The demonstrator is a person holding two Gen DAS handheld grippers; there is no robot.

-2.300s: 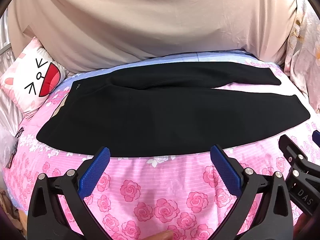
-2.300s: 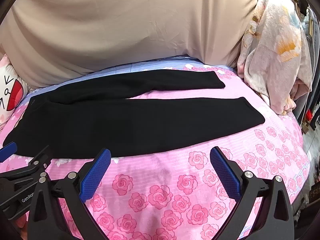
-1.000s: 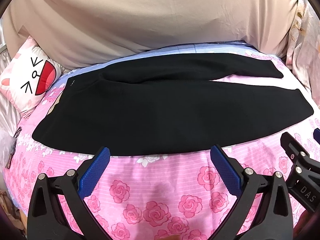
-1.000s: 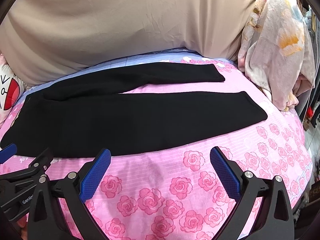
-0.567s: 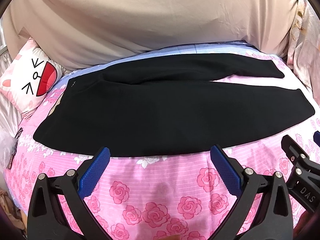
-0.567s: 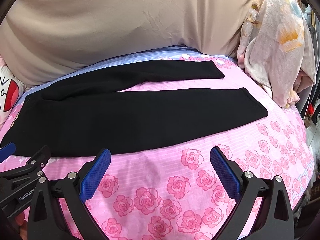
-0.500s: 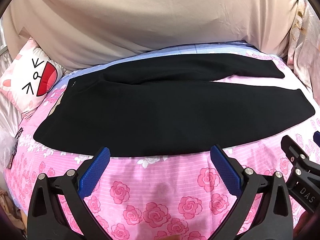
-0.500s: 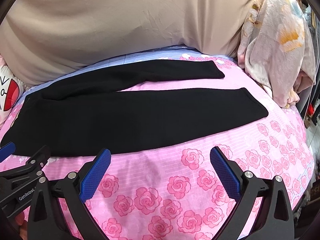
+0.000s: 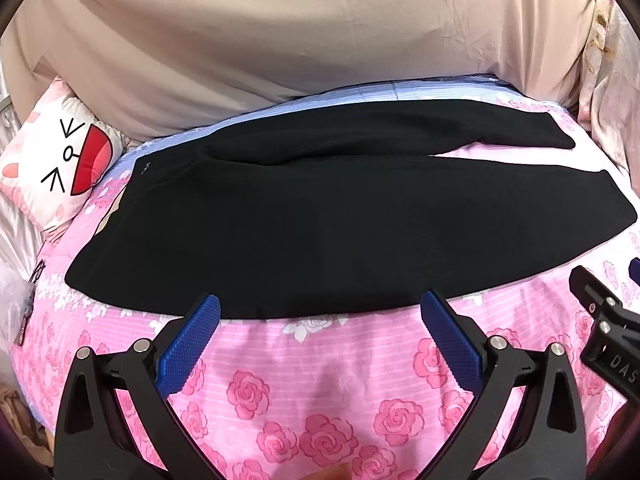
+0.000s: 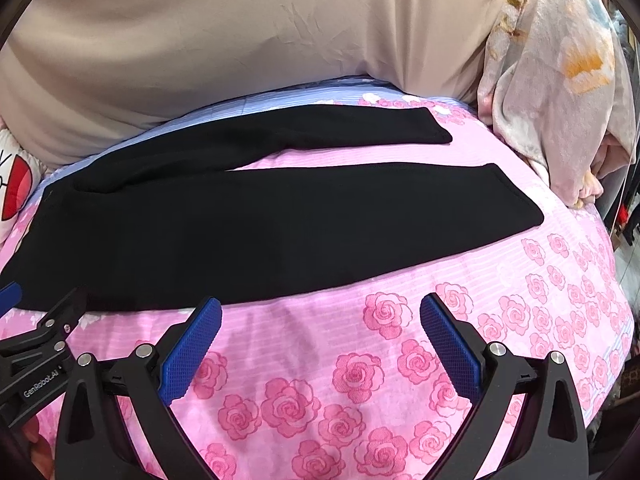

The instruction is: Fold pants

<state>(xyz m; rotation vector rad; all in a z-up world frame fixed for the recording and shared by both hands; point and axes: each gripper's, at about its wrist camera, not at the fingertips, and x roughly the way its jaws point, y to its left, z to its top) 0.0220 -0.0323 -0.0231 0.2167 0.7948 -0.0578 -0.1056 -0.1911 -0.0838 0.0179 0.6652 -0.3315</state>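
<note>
Left gripper [image 9: 320,332] and right gripper [image 10: 321,332]: spread wide, empty, hovering over bedspread [image 10: 400,360] near its front edge. Black pants [image 9: 320,232] flat across bed's middle, legs splayed toward right edge. Risk: pinching bedspread along with hem, dragging both; uneven lift skewing fold.

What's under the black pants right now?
The black pants lie flat on the pink rose-print bedsheet. Anything beneath the fabric is covered and cannot be seen.
</note>
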